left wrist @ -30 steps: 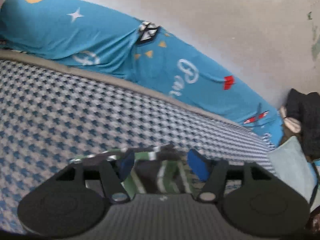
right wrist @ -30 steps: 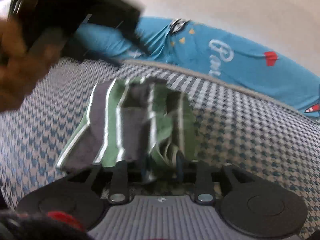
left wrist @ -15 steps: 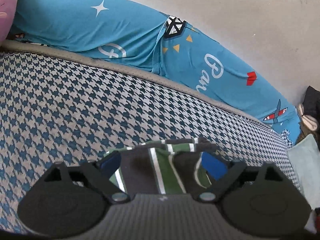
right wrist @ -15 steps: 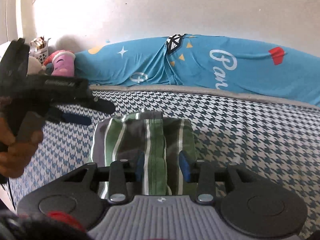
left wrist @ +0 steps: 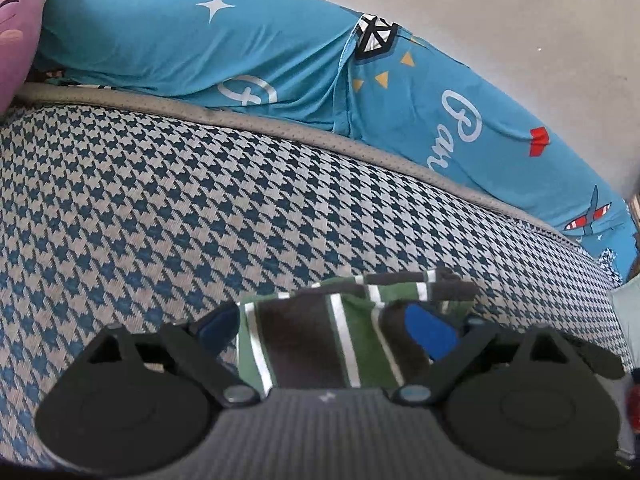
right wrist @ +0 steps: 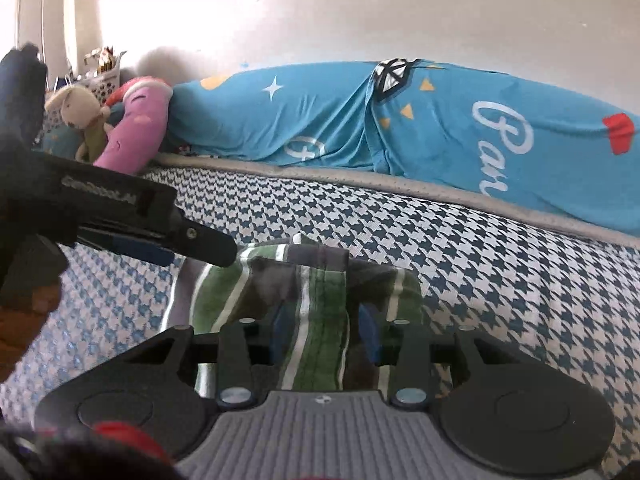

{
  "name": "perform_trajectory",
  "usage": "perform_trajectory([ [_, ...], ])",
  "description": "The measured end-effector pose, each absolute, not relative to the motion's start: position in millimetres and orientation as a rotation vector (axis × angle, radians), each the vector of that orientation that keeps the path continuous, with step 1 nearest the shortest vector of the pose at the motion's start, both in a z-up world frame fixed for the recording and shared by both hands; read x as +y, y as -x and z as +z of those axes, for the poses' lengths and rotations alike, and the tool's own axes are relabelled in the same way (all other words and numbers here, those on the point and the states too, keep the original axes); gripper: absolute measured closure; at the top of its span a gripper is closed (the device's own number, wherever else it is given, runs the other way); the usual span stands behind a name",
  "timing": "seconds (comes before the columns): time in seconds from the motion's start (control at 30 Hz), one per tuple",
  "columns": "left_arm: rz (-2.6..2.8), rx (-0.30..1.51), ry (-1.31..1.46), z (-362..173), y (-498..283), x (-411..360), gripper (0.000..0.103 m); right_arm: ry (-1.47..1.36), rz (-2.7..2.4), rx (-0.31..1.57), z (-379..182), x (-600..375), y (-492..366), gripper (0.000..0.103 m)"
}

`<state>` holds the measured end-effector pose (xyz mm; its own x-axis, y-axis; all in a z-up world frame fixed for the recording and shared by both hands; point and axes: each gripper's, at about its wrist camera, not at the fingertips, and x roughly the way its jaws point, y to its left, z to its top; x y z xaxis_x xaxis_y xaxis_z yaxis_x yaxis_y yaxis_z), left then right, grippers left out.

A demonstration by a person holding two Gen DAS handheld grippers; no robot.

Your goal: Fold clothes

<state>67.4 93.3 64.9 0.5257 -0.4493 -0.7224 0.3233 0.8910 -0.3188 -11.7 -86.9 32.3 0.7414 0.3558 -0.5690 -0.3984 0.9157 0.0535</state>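
A folded striped garment [right wrist: 308,296], in green, dark grey and white bands, lies on the houndstooth bedcover [left wrist: 200,208] in the lower centre of both wrist views.

In the left wrist view the left gripper [left wrist: 324,326] has its jaws spread wide, one blue pad [left wrist: 430,334] at each side of the garment's near edge, with cloth lying between them and not squeezed. In the right wrist view the same gripper reaches in from the left of the frame, its dark tip just at the garment's upper left corner.

The right gripper [right wrist: 324,332] sits low at the bottom centre of its own view. Its jaws are fairly close together around a raised ridge of the striped cloth, the blue pads at each side of it; I cannot tell whether they actually pinch the cloth.

Behind, across the upper part of both frames, a blue printed blanket [right wrist: 400,120] lies along the wall. A pink plush toy [right wrist: 136,128] and a beige plush rabbit [right wrist: 78,106] sit at upper left in the right wrist view.
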Motion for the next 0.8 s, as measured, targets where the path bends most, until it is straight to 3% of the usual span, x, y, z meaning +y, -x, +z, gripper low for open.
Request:
perform_trajectory([
  [0.13, -0.461, 0.919, 0.146, 61.5, -67.6, 93.6, 0.009, 0.068, 0.426, 0.632, 24.0, -81.0, 2.5, 0.065],
  [0.27, -0.458, 0.927, 0.158, 59.9, -69.4, 95.0, 0.008, 0.083, 0.420, 0.635, 25.4, -74.6, 3.7, 0.086],
  [0.37, -0.461, 0.920, 0.170, 62.1, -69.3, 96.5, 0.008, 0.100, 0.402, 0.617, 34.0, -71.7, 10.1, 0.090],
  [0.63, -0.462, 0.855, 0.167, 72.3, -64.3, 95.5, 0.001, 0.119, 0.311, 0.446, 65.7, -74.3, 23.0, 0.091],
  [0.73, -0.456, 0.870, 0.156, 69.3, -64.5, 90.9, 0.000, 0.098, 0.239, 0.482, 57.7, -81.4, 6.8, 0.089],
  [0.8, -0.459, 0.880, 0.138, 66.4, -63.0, 87.0, 0.000, 0.062, 0.193, 0.523, 51.6, -87.8, -1.9, 0.076],
])
